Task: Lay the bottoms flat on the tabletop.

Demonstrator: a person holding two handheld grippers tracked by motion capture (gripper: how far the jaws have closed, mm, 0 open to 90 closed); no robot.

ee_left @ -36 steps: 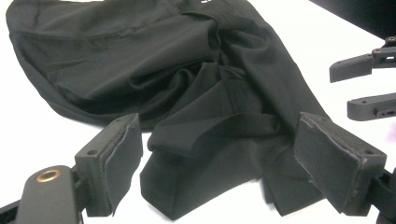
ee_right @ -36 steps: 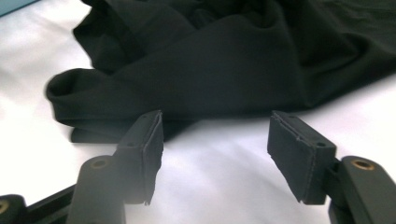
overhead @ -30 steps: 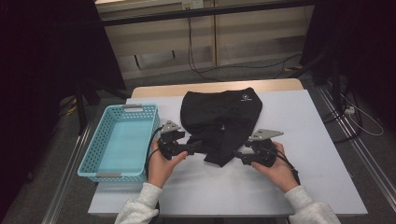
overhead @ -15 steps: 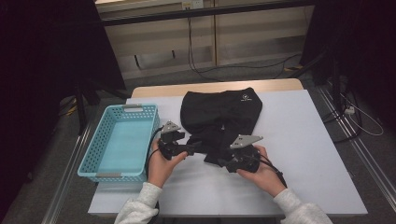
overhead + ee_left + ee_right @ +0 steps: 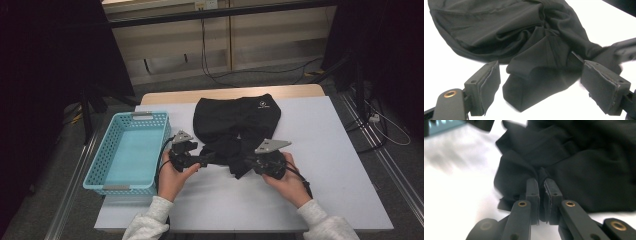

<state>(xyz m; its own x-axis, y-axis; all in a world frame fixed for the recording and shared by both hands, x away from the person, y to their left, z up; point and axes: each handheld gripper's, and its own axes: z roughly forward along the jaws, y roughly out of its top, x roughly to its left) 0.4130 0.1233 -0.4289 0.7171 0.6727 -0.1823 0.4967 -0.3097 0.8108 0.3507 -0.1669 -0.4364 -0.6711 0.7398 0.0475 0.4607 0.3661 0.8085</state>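
Note:
A crumpled black garment [image 5: 235, 120] with a small white logo lies in the middle of the white table [image 5: 330, 150]. My left gripper [image 5: 207, 159] rests at the garment's near left edge. In the left gripper view it [image 5: 541, 75] stands open, a fold of the cloth [image 5: 499, 32] lying between the pads without touching them. My right gripper [image 5: 245, 162] is at the near edge from the right. Its jaws have just been closing and are now shut [image 5: 541, 185] on a pinched fold of the black cloth [image 5: 586, 170].
A light blue plastic basket [image 5: 107, 145] stands on the table's left side, close to my left hand. Bare white tabletop lies to the right of the garment and in front of it. Beyond the far edge are the floor and cables.
My right hand has moved left to the garment's near edge, and its jaws have closed on a fold of the cloth. The left gripper has stayed in place, open.

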